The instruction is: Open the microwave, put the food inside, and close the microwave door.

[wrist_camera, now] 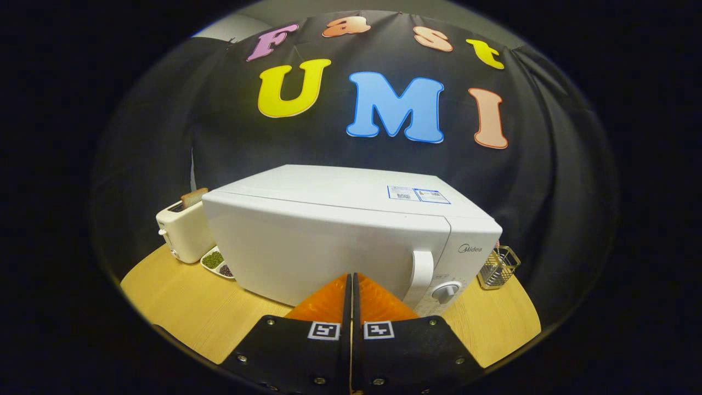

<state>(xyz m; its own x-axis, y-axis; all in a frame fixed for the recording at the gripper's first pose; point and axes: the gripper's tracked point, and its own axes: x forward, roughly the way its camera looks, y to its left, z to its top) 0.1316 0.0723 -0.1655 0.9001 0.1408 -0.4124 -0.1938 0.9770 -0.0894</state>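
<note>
Here the hand-held gripper [351, 280] was closed, its fingers pressed together with nothing between them. Just ahead stood the microwave [329, 241] on the tabletop [181, 307], door shut, handle [422, 274] ahead to the right. A toaster [184, 233] stood beyond on the left.

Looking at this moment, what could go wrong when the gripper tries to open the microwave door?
1. The gripper has its fingers shut together with nothing between them, just ahead of the closed door of the white box-shaped microwave. They likely must open first, or they may only bump the door.
2. The white vertical door handle sits beside the round grey dial; a poor aim might turn the dial.
3. A hard pull could slide the microwave on the light wooden table.
</note>
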